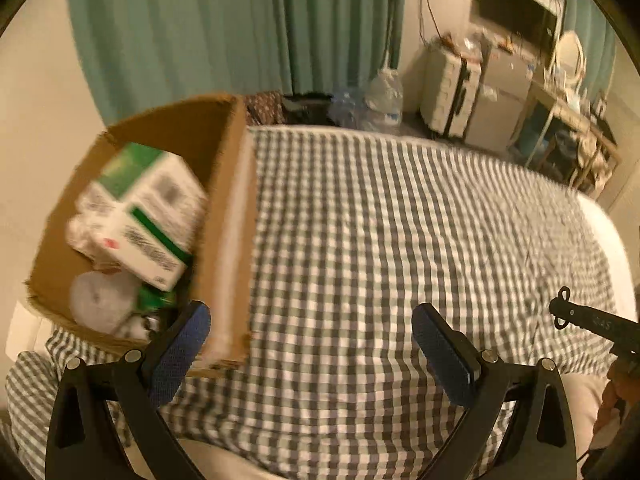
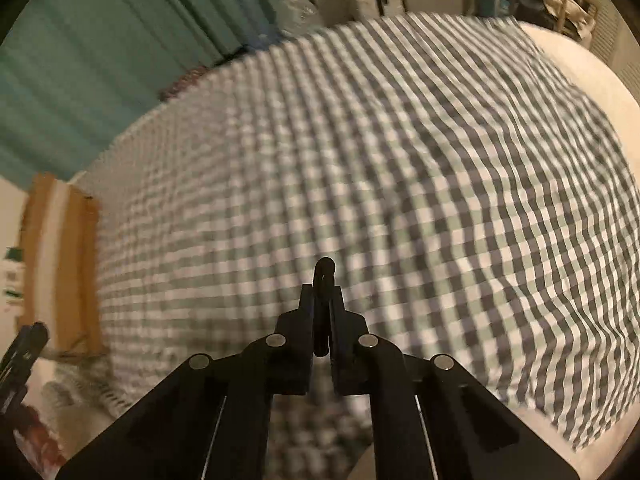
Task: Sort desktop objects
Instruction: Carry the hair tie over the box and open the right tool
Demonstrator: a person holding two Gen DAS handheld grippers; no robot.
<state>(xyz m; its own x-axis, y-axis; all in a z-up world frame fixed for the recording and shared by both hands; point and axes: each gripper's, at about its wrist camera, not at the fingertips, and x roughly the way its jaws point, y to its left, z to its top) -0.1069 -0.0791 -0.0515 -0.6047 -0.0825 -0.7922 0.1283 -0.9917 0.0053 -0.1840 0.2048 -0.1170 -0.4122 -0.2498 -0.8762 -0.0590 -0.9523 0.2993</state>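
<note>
An open cardboard box [image 1: 224, 200] stands on the left of the grey-and-white checked cloth [image 1: 400, 220]. It holds white-and-green cartons [image 1: 160, 216] and a white round thing [image 1: 100, 300]. My left gripper [image 1: 312, 312] is open with nothing between its blue pads, its left finger over the box's near corner. My right gripper [image 2: 321, 292] is shut on a small black clip [image 2: 325, 268], whose looped end sticks out past the fingertips above the cloth. From the left wrist, that gripper [image 1: 592, 322] and the clip's loop [image 1: 563, 298] show at the right edge.
Teal curtains [image 1: 224, 24] hang behind the bed. Beyond its far edge are plastic water bottles [image 1: 384, 96], a white drawer unit [image 1: 448, 88], a dark screen [image 1: 516, 12] and cluttered shelves [image 1: 568, 148]. The box's side [image 2: 60, 264] shows at the left of the right wrist view.
</note>
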